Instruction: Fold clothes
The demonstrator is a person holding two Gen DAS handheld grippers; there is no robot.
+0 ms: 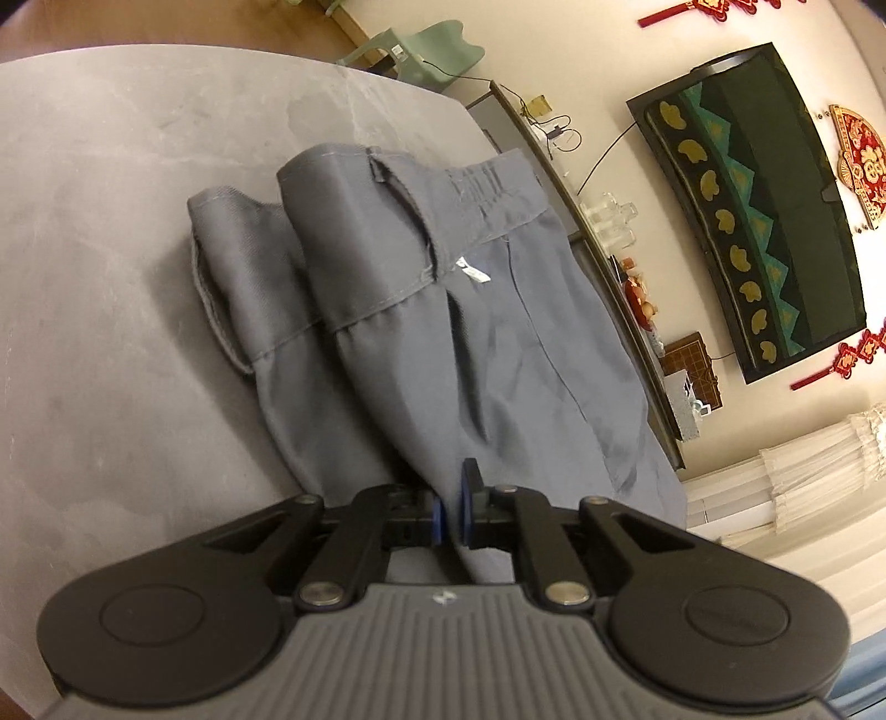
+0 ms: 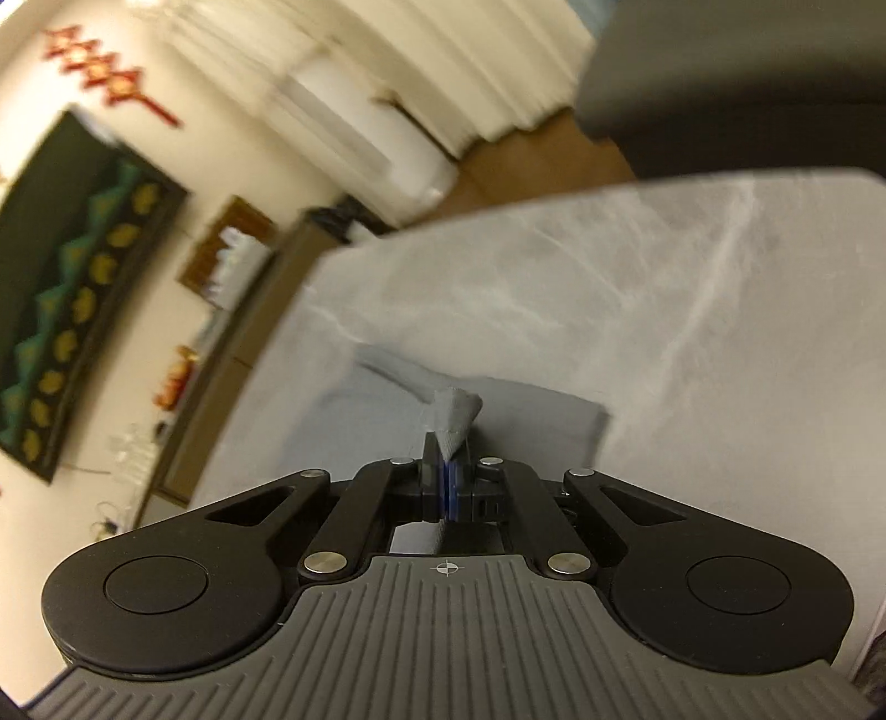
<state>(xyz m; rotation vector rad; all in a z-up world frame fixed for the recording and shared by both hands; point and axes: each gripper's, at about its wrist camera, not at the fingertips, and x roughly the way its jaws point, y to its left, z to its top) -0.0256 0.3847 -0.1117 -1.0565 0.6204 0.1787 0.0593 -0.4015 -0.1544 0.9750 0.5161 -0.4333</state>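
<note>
— While you are looking along the left gripper (image 1: 451,512), what is it doing?

— Your left gripper is pinching a fold of the grey trousers (image 1: 443,332). Its blue pads (image 1: 469,498) are standing only a narrow slit apart, and the cloth is running down between them, so you are holding the fabric there. The trousers are lying doubled on the grey marbled table (image 1: 111,221), with the waistband (image 1: 415,221) and a belt loop (image 1: 380,169) turned away from you at the far end, and the cloth is rising from the tabletop toward your fingers. Beyond the table edge a dark wall panel (image 1: 775,221) with gold and green shapes is hanging on the cream wall, red ornaments (image 1: 858,160) are hanging beside it, a pale green chair (image 1: 426,50) is standing further back, and white curtains (image 1: 803,471) are showing at the right.

— And along the right one?

— Your right gripper (image 2: 449,487) is pressing its blue pads together on a small peak of the same grey trousers (image 2: 457,412), which is sticking up just past the fingertips. The rest of the garment is lying flat on the marbled table (image 2: 664,304) just behind that peak. This view is smeared, so I am only guessing that the pinched bit is a corner or hem; I cannot tell which. At the left the dark wall panel (image 2: 72,288) and a red ornament (image 2: 105,72) are showing as blurred shapes.
</note>
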